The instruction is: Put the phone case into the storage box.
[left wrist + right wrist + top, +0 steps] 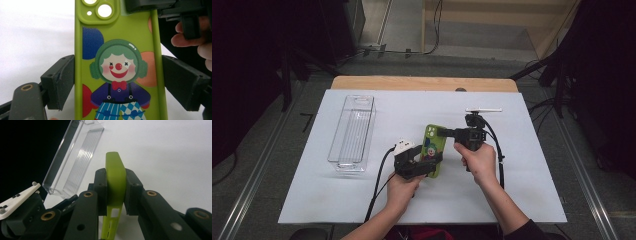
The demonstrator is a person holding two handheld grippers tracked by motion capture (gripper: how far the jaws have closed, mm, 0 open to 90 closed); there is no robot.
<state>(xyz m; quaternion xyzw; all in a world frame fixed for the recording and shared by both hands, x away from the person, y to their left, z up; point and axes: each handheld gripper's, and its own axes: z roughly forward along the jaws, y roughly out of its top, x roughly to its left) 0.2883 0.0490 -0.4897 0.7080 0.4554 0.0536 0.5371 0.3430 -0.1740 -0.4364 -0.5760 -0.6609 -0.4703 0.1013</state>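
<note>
**Green phone case held between two grippers above the worktop**

The phone case [434, 149], bright green with a clown printed on its back, sits near the middle of the white worktop [522, 200], gripped at both ends. The left gripper [424, 167] spans the case across its width near the lower end: in the left gripper view its left pad touches the case edge, while the right pad appears just beside the other edge, so the hold looks light, if it is a hold at all. The right gripper [445, 132] pinches the upper end by the camera cut-out; in the right gripper view its pads [101, 190] press together on the case's thin edge.

A clear plastic bin [353, 131] stands to the left, apart from the case, and a small white strip [483, 109] lies at the far right.

The risks from here, as I judge them:
- The case is soft and hollow, so a harder squeeze from the right gripper may bend or fold it.
- If the hands pull in different directions, the case may twist and slip from the looser left gripper.
- A sweep to the left may knock the light bin.
</note>
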